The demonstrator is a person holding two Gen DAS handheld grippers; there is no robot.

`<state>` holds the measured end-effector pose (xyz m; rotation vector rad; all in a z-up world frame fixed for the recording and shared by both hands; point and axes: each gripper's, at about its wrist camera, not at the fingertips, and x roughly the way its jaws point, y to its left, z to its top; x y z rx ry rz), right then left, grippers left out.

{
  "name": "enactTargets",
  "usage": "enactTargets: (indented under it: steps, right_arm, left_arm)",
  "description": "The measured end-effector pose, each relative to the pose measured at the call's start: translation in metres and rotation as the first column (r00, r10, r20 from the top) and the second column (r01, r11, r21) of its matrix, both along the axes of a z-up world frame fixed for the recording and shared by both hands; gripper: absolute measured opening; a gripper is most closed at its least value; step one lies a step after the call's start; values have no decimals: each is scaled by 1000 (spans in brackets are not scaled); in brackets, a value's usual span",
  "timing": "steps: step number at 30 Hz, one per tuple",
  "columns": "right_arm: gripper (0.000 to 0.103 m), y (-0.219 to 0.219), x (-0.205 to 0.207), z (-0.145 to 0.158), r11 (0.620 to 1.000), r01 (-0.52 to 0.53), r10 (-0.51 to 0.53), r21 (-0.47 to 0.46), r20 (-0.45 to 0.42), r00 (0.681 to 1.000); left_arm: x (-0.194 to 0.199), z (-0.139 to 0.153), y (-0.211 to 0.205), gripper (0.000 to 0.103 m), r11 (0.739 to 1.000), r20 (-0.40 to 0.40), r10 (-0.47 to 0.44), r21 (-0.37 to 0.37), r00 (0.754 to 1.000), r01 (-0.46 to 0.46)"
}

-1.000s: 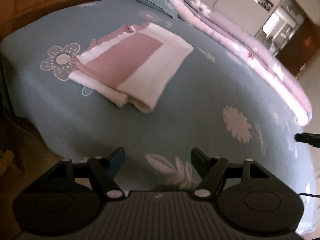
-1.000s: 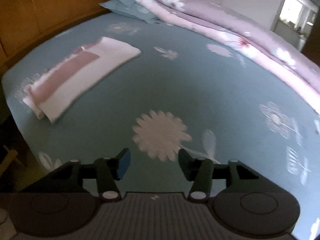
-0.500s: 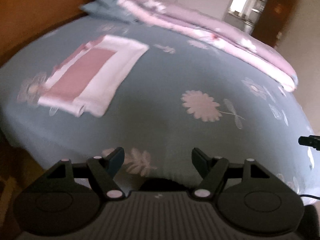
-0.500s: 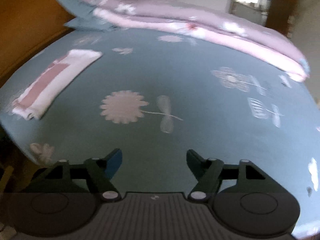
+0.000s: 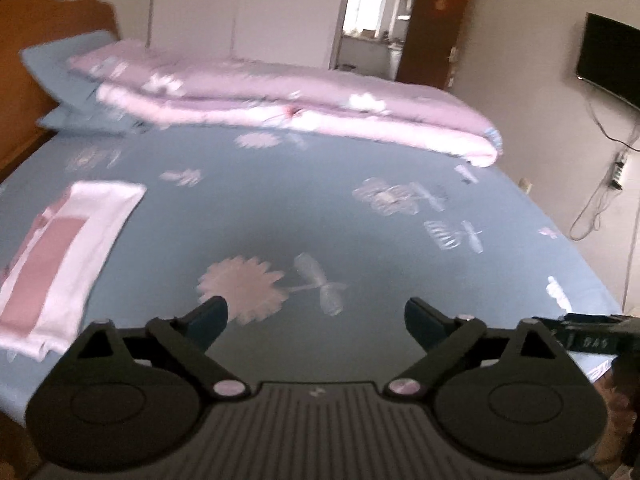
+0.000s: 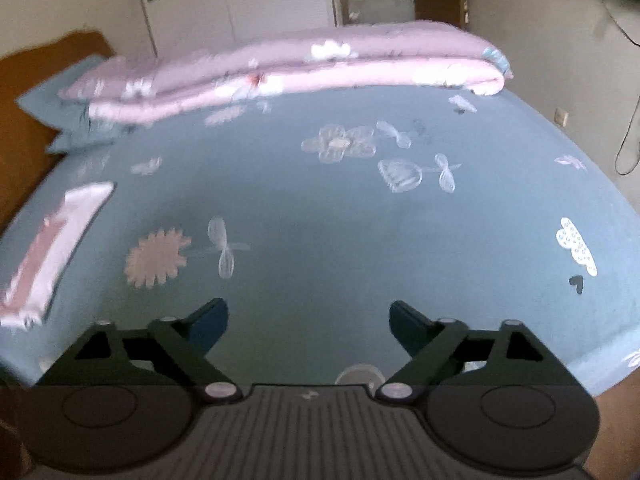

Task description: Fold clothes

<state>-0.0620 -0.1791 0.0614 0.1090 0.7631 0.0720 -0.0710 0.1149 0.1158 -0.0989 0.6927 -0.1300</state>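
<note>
left gripper point(image 5: 316, 320) and right gripper point(image 6: 308, 320) both spread wide with nothing in them, jaws just been opening, big bare stretch of blue bedsheet point(image 5: 280, 216) ahead, folded pink-and-white garment point(image 5: 52, 260) by the sheet's left edge, pink quilt point(image 5: 280, 104) along the far side

Two wrist fisheyes looked across the same bed from its near edge.

Each camera sat behind its own fingers, tilted down over the blue floral sheet point(image 5: 320, 208) toward the far wall. The left view faced slightly rightward, catching the wall television point(image 5: 610, 66); the right view sat further right. Both shared the folded garment point(image 5: 60, 256) at left, the pink quilt point(image 6: 300, 68) and the doorway point(image 5: 374, 28).
</note>
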Motion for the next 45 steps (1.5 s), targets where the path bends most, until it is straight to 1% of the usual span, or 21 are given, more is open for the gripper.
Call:
enactTargets:
  steps: [2,4,7,11,14,19,25,31,34,39,45]
  right_arm:
    - [94,-8,4,2,1000,-5,5,-6,28,1000]
    - [103,-16,10,2,1000,0,0,-11,45,999]
    - [103,-31,16,-6,1000,8,-6,-18,68,998]
    - [103,-46,22,-27,998,51,-50,-31,36,998]
    - [103,-52,27,-46,997,73,-73,-28,-10,997]
    - [103,-48,37,-68,996,74,-78,-54,-91,993]
    - [103,-28,38,-74,995,36,-47,-95,-123,991]
    - [103,-13,39,-79,992,3,-21,-127,-143,989]
    - [103,-8,40,-78,990,-9,-11,-140,-144,990]
    - [103,-7,40,-76,988,-19,-3,-152,-142,990]
    - [103,-6,41,-74,988,-31,8,-154,-148,989]
  left_arm:
    - [11,-1,-28,98,1000,5,2,1,1000,-2]
    - [22,-9,-57,100,1000,2,9,1,1000,-9]
    - [35,-30,-95,100,999,-12,13,34,1000,-13]
    - [47,-63,-135,100,995,-62,-34,91,997,40]
    - [51,-84,-148,100,991,-107,-38,123,994,51]
    - [55,-110,-142,100,994,-174,-13,102,985,31]
    - [56,-124,-124,100,997,-221,7,75,975,9]
    - [52,-131,-109,100,996,-252,30,83,967,-9]
    - [52,-131,-98,100,996,-262,51,86,964,-30]
    - [54,-119,-80,100,993,-239,97,94,966,-77]
    - [55,-106,-68,100,992,-248,99,100,964,-76]
